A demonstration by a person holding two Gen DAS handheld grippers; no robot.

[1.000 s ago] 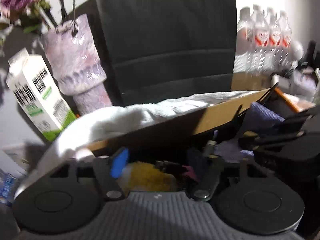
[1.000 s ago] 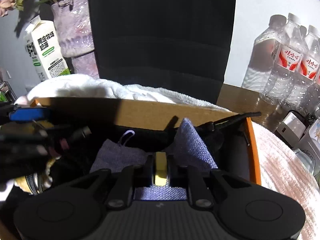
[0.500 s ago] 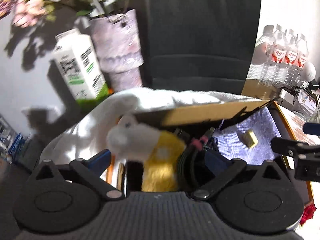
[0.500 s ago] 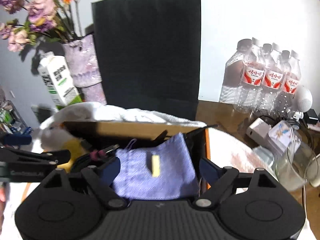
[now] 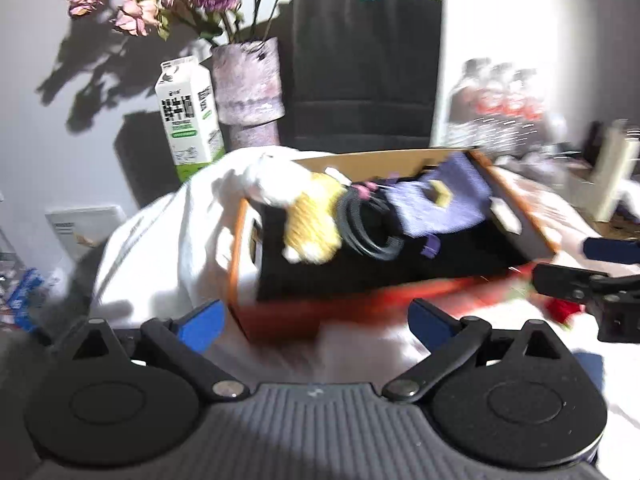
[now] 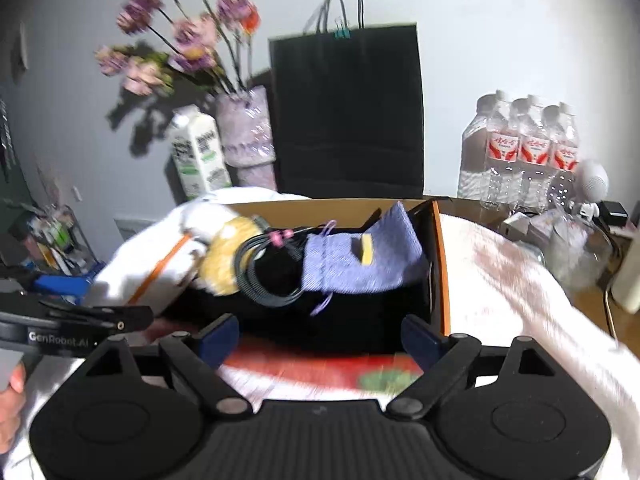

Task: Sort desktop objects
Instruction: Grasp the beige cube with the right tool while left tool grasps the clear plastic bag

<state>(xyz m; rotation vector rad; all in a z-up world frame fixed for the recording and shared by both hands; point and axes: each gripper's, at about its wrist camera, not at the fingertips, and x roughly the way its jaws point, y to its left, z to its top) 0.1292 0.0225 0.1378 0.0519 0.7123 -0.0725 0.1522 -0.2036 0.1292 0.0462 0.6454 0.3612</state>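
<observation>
An open cardboard box (image 5: 384,158) (image 6: 439,256) with a black lining holds a white and yellow plush toy (image 5: 304,208) (image 6: 224,256), a coiled black cable (image 5: 368,228) (image 6: 264,276), and a purple cloth pouch (image 5: 440,204) (image 6: 360,260) with a small yellow block (image 5: 440,194) (image 6: 366,250) on it. My left gripper (image 5: 316,322) is open and empty, held back in front of the box. My right gripper (image 6: 320,336) is open and empty, also in front of the box.
The box rests on a white cloth (image 5: 168,240) (image 6: 512,280). Behind it stand a black paper bag (image 6: 348,112), a vase of flowers (image 6: 246,132), a milk carton (image 5: 188,116) and several water bottles (image 6: 520,148). Cluttered items lie at the right (image 6: 568,236).
Both grippers have drawn back out of the box and opened. The right gripper let go of the yellow block, which now lies on the purple pouch; the plush toy lies in the box.
</observation>
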